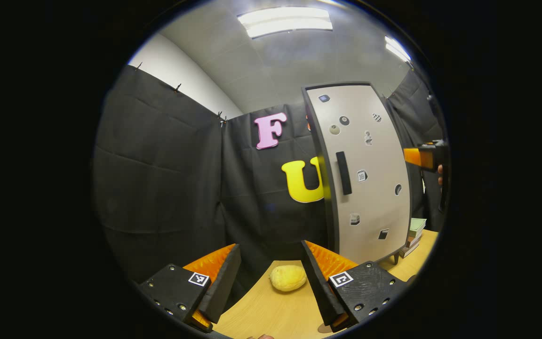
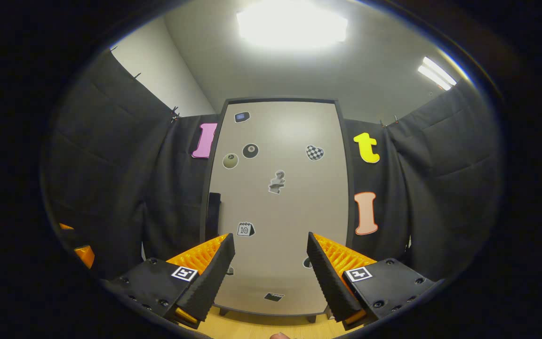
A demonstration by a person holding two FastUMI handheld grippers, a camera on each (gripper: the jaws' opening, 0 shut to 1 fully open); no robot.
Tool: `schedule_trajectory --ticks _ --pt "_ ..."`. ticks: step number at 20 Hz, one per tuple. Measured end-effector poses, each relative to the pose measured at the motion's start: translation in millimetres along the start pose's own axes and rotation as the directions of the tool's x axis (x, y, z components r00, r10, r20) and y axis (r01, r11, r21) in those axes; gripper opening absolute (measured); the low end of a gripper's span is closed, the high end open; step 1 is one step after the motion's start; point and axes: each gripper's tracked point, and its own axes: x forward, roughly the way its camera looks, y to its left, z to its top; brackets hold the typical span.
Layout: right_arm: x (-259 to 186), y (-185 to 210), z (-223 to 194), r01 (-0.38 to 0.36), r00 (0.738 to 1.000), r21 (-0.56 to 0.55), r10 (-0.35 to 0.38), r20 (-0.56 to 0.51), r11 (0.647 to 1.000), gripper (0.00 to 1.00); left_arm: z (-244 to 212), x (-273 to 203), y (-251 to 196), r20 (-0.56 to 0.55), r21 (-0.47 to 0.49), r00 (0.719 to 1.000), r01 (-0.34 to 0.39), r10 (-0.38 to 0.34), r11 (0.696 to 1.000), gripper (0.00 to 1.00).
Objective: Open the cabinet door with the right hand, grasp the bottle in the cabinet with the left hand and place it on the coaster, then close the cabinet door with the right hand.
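Fingers apart on my left gripper [image 1: 271, 282] and right gripper [image 2: 271, 273], both holding nothing. Door [image 2: 278, 207] closed, handle [image 1: 343, 173] untouched; a yellow lump [image 1: 288, 278] lies near the desk [image 1: 271, 310] edge.

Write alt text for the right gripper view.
The right claw, open and empty, faces the closed cabinet door, which is dotted with stickers and has a dark handle at its left edge. The cabinet stands on a wooden table.
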Motion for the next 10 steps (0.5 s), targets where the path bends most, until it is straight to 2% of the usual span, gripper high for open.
schedule_trajectory --ticks 10 --pt "78 73 19 -0.1 0.995 -0.028 0.1 -0.008 0.995 0.98 -30 -7 69 -0.057 0.006 0.992 -0.112 0.112 0.994 0.75"
